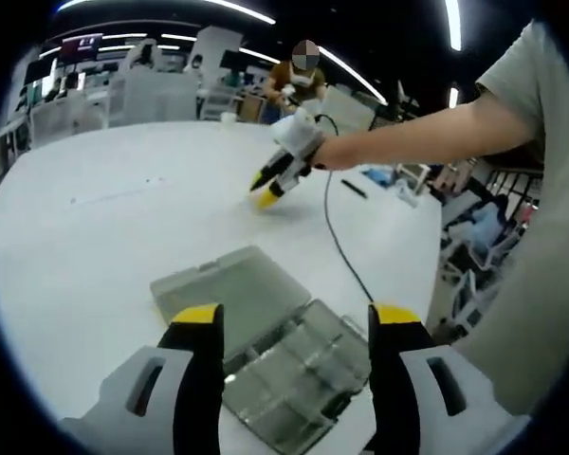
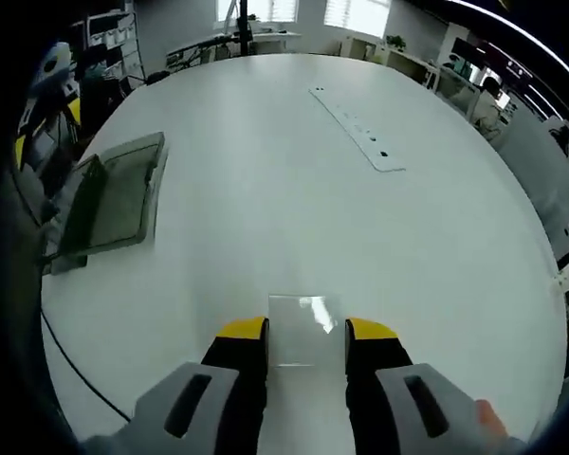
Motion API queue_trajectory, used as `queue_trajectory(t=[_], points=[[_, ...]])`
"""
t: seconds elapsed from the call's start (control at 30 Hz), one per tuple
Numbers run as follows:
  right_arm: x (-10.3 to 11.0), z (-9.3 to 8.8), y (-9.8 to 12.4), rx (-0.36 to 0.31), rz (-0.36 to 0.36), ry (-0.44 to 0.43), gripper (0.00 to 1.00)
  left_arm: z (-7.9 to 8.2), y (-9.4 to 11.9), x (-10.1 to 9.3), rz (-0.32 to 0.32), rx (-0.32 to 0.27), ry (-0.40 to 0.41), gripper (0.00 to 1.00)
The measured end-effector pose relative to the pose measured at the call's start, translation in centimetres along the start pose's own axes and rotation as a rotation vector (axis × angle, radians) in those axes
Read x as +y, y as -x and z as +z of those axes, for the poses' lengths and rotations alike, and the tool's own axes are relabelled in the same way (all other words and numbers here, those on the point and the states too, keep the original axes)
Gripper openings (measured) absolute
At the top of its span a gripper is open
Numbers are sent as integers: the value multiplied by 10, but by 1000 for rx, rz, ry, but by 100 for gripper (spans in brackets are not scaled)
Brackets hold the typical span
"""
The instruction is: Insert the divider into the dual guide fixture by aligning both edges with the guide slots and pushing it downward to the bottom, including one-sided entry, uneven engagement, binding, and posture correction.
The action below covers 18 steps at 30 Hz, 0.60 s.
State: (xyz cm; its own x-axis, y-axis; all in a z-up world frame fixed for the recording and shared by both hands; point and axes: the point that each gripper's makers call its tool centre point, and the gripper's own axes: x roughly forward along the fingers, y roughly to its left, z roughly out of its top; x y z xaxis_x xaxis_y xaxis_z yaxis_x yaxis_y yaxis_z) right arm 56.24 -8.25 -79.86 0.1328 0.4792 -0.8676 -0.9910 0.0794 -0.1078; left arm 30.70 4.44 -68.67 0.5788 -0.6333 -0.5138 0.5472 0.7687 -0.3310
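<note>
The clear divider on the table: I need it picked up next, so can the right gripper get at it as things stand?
Probably yes. The divider lies flat on bare table just ahead of the open right gripper, nothing between them. Being flat, its edge may be awkward to pinch.

Left gripper view close above fixture [image 1: 266, 341], right gripper view low over table [image 2: 294, 171], both share fixture

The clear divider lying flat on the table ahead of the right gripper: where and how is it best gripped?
The divider is a thin clear sheet lying flat on the white table, so probably no face is free. Best bet: its near edge, approached low along the tabletop by the right gripper, whose open jaws already flank that edge.
</note>
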Motion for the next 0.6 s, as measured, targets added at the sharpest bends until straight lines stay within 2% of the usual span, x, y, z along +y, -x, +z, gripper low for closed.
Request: queue_trajectory(t=[0.3,0.6], points=[[43,0,14,-13,26,86,27,-4,-3,-4,-11,2,7,59],[76,4,31,-39,30,147,27,-11,-6,-8,-16,10,9,58]])
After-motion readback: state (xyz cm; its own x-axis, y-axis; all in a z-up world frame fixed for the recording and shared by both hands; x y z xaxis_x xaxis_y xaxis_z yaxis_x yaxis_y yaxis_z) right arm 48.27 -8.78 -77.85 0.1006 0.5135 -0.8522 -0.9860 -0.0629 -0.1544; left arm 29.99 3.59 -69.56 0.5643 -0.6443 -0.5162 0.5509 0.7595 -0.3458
